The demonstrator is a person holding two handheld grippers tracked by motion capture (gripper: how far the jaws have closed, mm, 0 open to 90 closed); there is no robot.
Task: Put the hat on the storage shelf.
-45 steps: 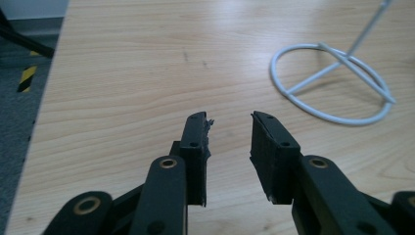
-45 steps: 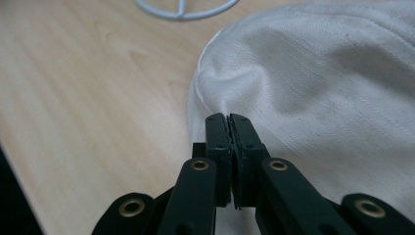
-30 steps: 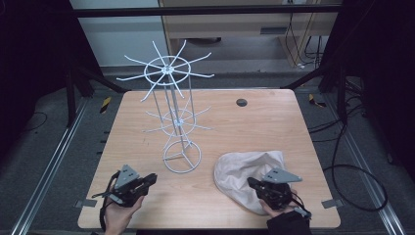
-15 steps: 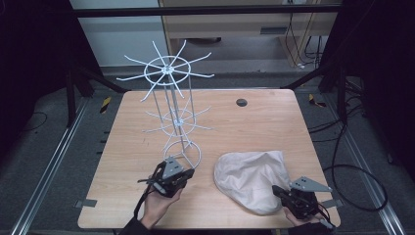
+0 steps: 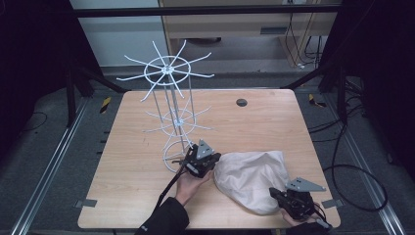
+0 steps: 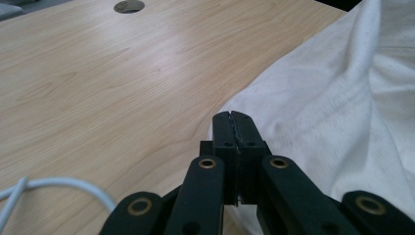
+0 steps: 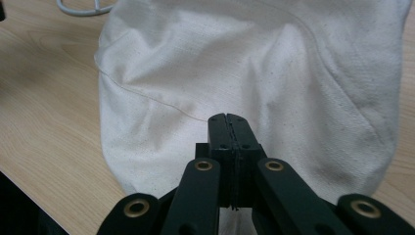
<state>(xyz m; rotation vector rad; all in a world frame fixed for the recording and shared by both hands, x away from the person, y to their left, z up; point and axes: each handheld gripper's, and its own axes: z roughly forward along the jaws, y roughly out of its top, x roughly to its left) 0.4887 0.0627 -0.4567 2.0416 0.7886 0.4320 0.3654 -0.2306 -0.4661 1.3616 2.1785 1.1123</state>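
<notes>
A limp, off-white cloth bag [image 5: 252,178] lies crumpled near the wooden bench's [image 5: 293,127] front right corner. It looks light and floppy; best pinched at a seam or edge. The left gripper [image 6: 232,128] and right gripper [image 7: 228,128] both have jaws pressed together, empty.

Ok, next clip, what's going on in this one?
A person at a light wooden table holds a gripper in each hand. The left gripper sits at the left edge of a crumpled cream cloth bag, beside the base of a white wire rack with radiating hooks. The right gripper is at the cloth's near right edge. Both pairs of jaws are closed, and the gripper views show nothing pinched between them. The cloth lies flat on the table.
</notes>
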